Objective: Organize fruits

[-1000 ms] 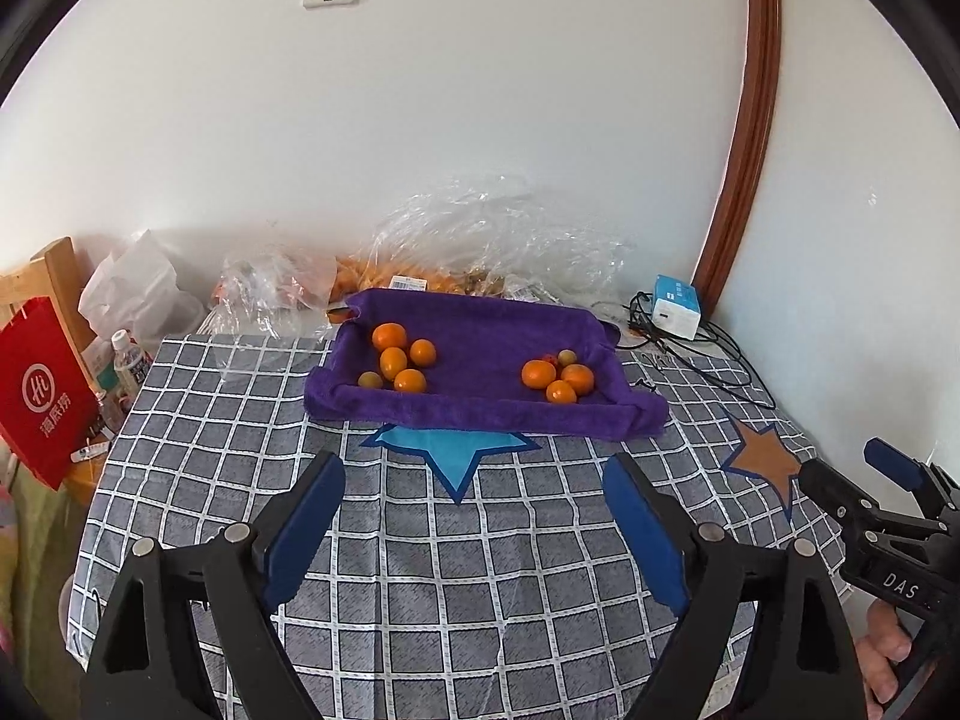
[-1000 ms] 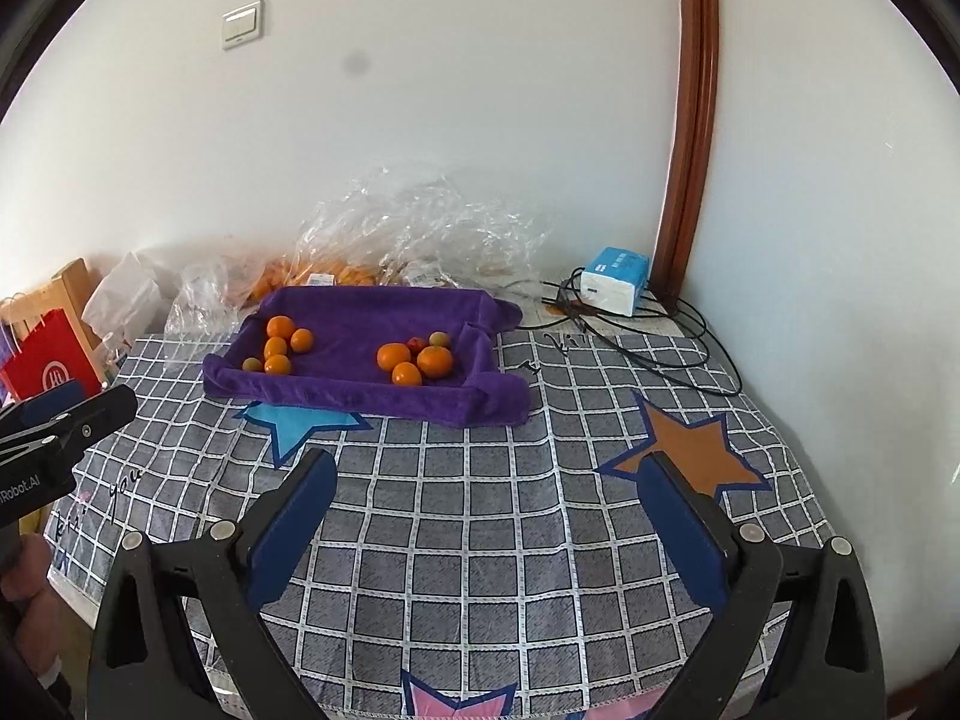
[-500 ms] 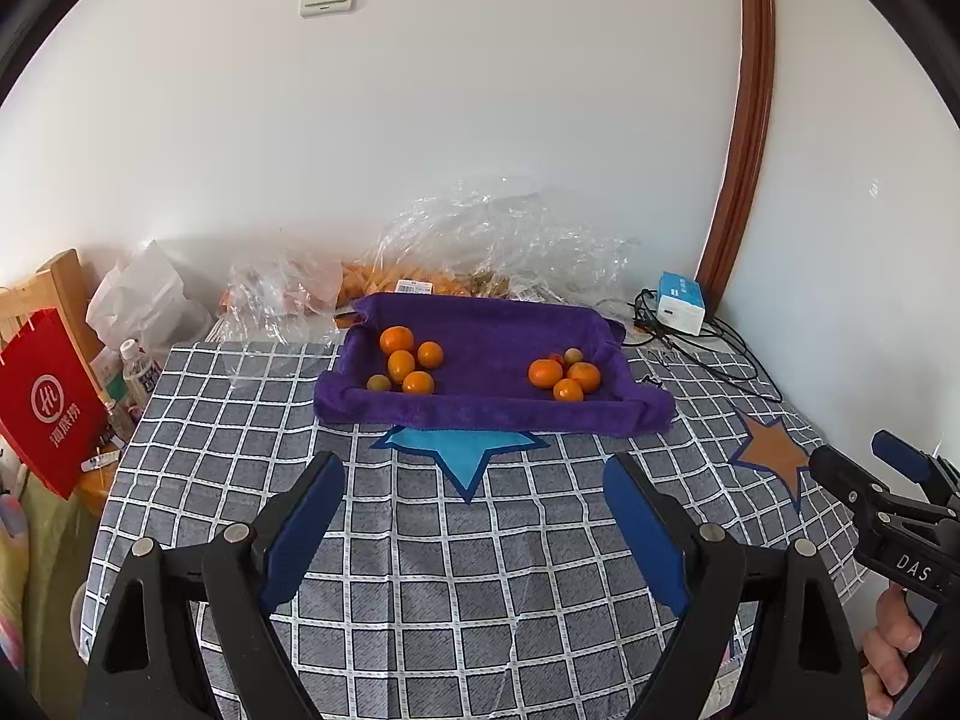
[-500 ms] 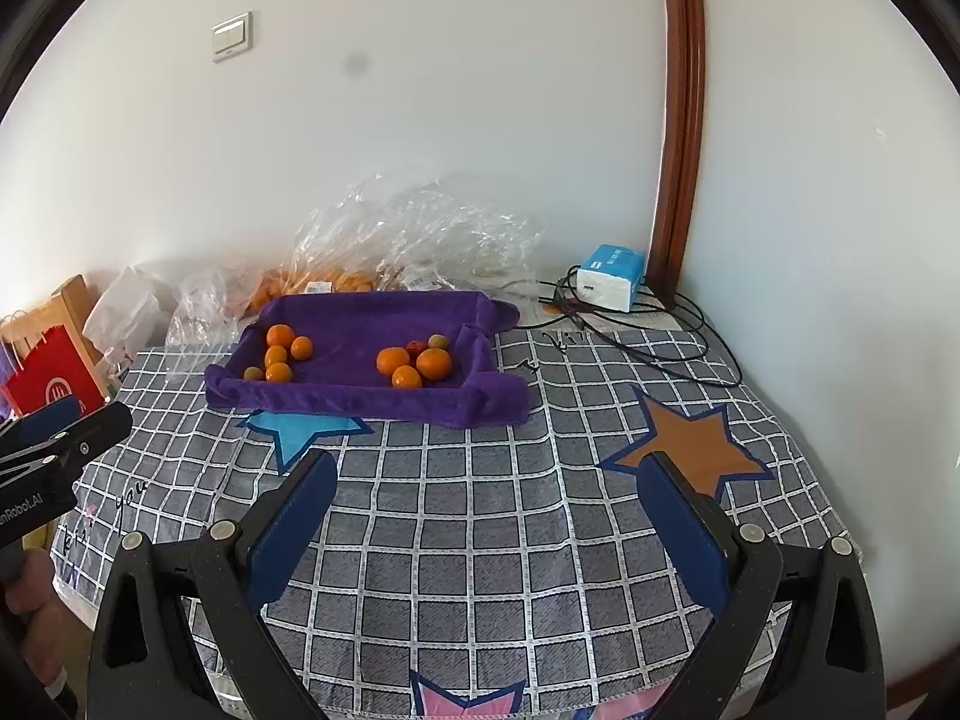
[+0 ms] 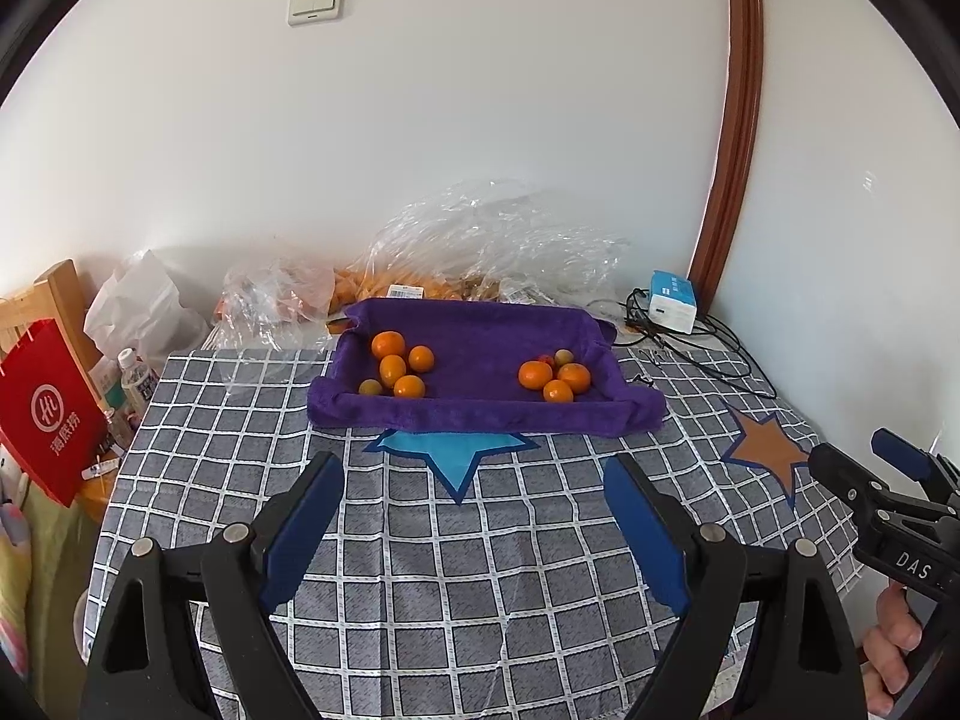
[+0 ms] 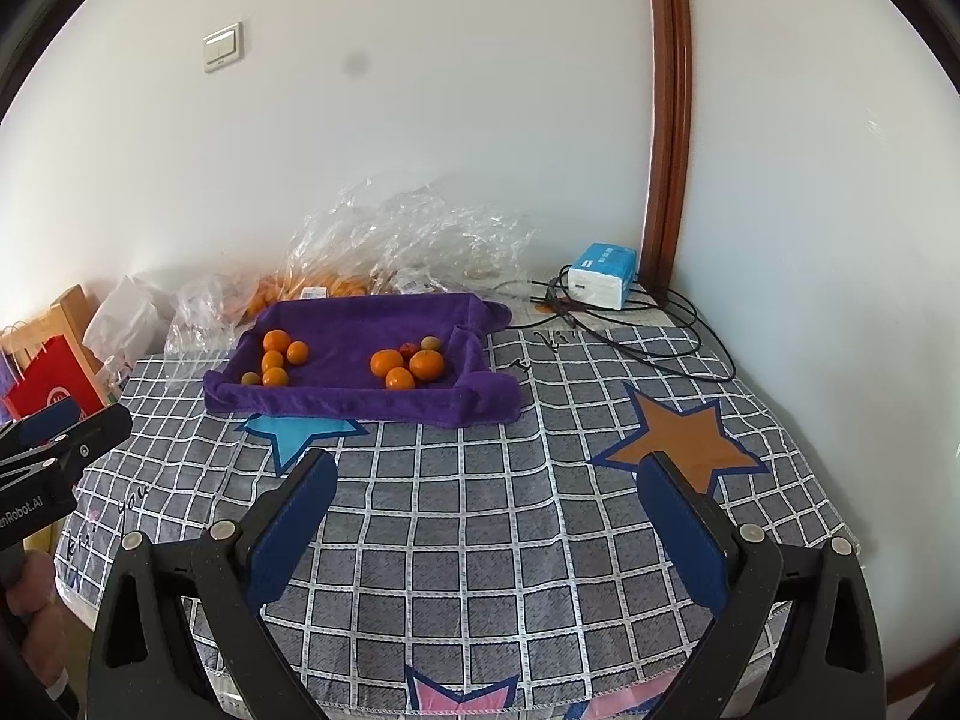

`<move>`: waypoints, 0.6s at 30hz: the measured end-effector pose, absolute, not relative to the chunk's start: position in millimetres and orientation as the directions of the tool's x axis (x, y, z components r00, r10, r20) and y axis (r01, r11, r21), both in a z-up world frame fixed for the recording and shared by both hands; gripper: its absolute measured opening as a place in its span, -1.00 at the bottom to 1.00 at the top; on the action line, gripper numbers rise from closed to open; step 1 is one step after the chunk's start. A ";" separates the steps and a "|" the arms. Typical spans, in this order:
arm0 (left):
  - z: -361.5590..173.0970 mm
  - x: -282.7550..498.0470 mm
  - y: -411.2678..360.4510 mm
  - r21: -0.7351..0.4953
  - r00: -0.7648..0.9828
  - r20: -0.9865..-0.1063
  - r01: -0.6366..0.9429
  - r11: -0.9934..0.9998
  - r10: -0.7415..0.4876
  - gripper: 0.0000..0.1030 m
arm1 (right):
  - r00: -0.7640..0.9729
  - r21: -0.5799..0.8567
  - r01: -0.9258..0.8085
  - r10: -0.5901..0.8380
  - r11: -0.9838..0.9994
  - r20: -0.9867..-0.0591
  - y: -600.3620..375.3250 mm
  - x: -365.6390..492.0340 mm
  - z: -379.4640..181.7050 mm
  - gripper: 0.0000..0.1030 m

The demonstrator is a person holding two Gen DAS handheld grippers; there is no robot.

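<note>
A purple cloth tray (image 5: 480,408) (image 6: 360,405) lies at the back of the checked table. It holds two groups of fruit: a left group (image 5: 396,369) (image 6: 277,357) of several oranges and one small greenish fruit, and a right group (image 5: 555,378) (image 6: 408,367) of oranges with a small red and a small greenish fruit. My left gripper (image 5: 474,483) is open and empty, well short of the tray. My right gripper (image 6: 489,477) is open and empty, also short of the tray. Each gripper shows at the edge of the other's view.
Clear plastic bags (image 5: 480,246) with more fruit lie behind the tray against the wall. A blue and white box (image 5: 673,300) with black cables (image 6: 648,336) sits at the back right. A red paper bag (image 5: 45,408) and bottles (image 5: 137,381) stand left of the table.
Both grippers have pulled back and risen a little from the tray, so more table shows in front. Both stay open. The fruit has not moved.
</note>
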State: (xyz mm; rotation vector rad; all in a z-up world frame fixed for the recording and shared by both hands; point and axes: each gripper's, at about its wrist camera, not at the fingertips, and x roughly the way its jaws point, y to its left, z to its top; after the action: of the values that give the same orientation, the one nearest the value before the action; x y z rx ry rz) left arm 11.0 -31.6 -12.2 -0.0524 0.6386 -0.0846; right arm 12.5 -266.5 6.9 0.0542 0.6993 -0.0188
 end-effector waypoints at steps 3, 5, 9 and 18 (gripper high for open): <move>-12.1 10.3 -32.1 -0.078 0.800 -0.592 0.061 0.995 -0.095 0.71 | 0.767 0.041 0.033 0.001 0.999 -0.641 -266.6 11.3 7.7 0.93; -11.7 10.0 -31.3 -0.081 0.800 -0.592 0.060 0.995 -0.097 0.71 | 0.767 0.039 0.032 0.000 0.999 -0.641 -266.0 10.5 7.8 0.93; -11.2 8.4 -30.8 -0.082 0.800 -0.592 0.059 0.995 -0.097 0.71 | 0.767 0.037 0.027 0.003 0.999 -0.641 -264.8 10.4 7.9 0.93; -11.3 8.5 -30.2 -0.083 0.801 -0.591 0.057 0.995 -0.095 0.71 | 0.769 0.032 0.016 0.008 0.999 -0.639 -260.8 10.9 8.5 0.92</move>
State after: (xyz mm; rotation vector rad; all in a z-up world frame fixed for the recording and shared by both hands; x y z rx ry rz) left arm 8.5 -30.2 -11.3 -0.0625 0.6371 -0.0815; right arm 10.9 -260.8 8.5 0.0366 0.6938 -0.0041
